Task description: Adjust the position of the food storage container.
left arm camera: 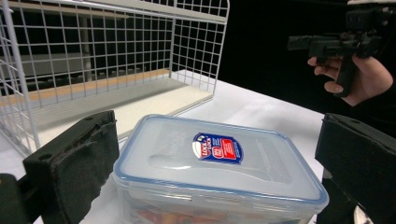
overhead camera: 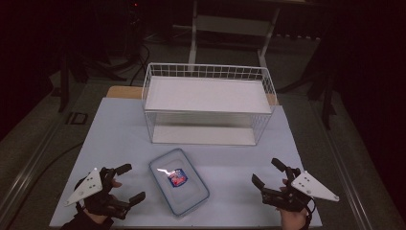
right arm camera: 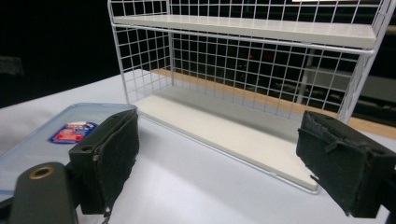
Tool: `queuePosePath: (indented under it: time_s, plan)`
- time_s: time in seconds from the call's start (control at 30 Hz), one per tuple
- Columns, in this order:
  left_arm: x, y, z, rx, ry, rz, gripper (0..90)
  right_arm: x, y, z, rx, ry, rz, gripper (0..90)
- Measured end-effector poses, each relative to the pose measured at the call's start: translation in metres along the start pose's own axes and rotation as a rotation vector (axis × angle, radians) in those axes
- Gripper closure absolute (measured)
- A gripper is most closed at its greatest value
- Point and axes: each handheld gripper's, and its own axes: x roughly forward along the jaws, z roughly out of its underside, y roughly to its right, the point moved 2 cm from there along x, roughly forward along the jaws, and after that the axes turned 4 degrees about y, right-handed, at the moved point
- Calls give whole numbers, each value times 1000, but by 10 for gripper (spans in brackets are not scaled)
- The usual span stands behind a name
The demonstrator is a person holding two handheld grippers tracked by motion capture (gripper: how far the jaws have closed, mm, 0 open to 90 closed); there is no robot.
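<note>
Jaws on both the left gripper (overhead camera: 129, 185) and right gripper (overhead camera: 268, 176) are spread wide, nothing gripped yet. Lidded plastic box (overhead camera: 178, 182) is parked in front of the wire rack (overhead camera: 208, 72), untouched, so basically everything's left to be done.

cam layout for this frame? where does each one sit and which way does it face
High view: above the person's side, facing forward and down on the table; both hands show, with left gripper and right gripper.
Left gripper view: rides the left gripper, facing the lidded container; own open jaws, plus the other hand farther off.
Right gripper view: rides the right gripper, facing the wire shelf rack; own open jaws.
Shared: all three show container and rack.
</note>
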Motion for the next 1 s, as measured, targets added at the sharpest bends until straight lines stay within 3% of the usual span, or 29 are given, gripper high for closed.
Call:
queuePosePath:
  time_s: [0.27, 0.33, 0.43, 0.53, 0.7, 0.8, 0.83, 0.87, 0.97, 1.0]
  plan:
    - [3, 9, -3, -1, -3, 25, 0, -3, -5, -8, -8, 18, -2, 129]
    - [5, 9, -4, -23, -9, 32, 0, -4, -5, -8, -5, 19, -1, 130]
    - [8, 13, -5, -24, -54, 26, 0, -4, -4, -10, 4, 22, -1, 130]
    - [11, 18, -6, -15, -117, 54, 0, -5, -3, -12, 11, 20, -1, 129]
    - [14, 27, -2, 20, -276, 98, 38, -4, 1, -14, 39, 27, -7, 131]
    - [13, 30, 0, 35, -356, 133, 125, -2, 0, -12, 39, 20, -12, 131]
    - [13, 31, 1, 44, -382, 145, 250, -2, 0, -11, 35, 12, -10, 131]
    - [14, 32, 3, 47, -407, 155, 250, -2, 0, -11, 35, 12, -10, 131]
    - [17, 35, 9, 63, -457, 188, 472, -1, 1, -10, 46, 10, -9, 131]
    - [19, 37, 12, 68, -480, 202, 472, -1, 1, -10, 46, 10, -9, 131]
